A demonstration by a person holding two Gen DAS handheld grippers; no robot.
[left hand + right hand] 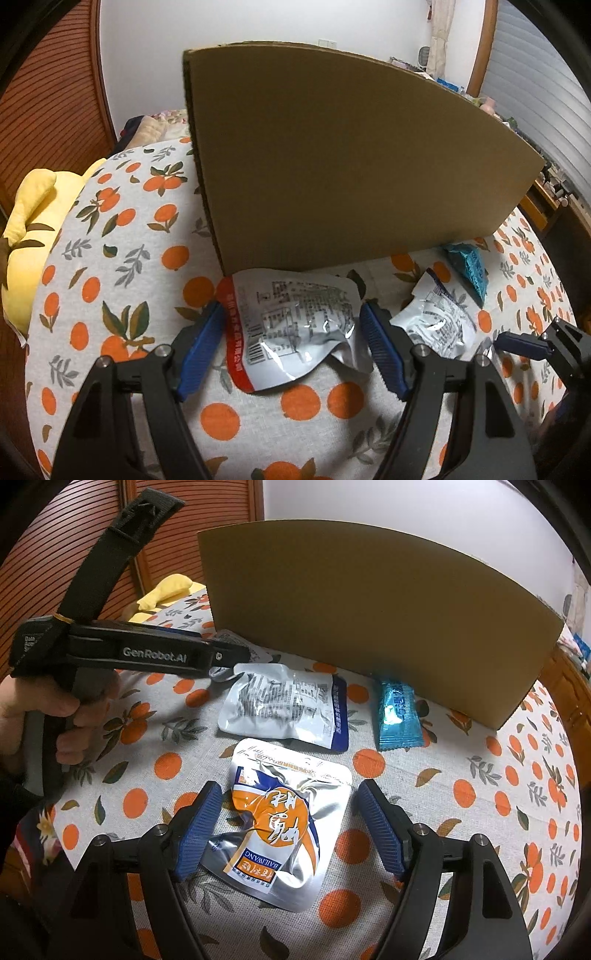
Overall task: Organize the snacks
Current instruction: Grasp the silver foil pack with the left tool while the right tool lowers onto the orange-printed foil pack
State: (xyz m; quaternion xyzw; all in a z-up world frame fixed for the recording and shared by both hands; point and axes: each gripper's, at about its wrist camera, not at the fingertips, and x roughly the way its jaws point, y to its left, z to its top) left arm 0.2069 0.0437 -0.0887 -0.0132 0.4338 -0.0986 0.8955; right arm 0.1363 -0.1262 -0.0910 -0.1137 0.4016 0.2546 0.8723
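Blue ribbed pads line both fingers of the left gripper [291, 347], which stand wide apart on either side of a silver snack pouch with a red edge [291, 325]; the pouch lies printed side up on the orange-patterned tablecloth [122, 236], and whether the pads touch it cannot be told. Just ahead of that pouch stands the brown cardboard box [343, 158], its wall upright and touching the pouch's far edge. To the right of the left gripper lies a silver pouch with a dark blue edge [436, 317], and beyond it, near the box, a teal wrapped snack [467, 266].

The right gripper [290, 825] is likewise spread open, its fingers flanking a silver pouch with an orange and blue print [277, 830] that lies flat between them. Ahead of it rests the blue-edged pouch [288, 705], with the teal snack [399, 712] to the right, just beside the box [369, 624]. Off to the far left, a yellow cushion [166, 590] sits past the cloth's edge.
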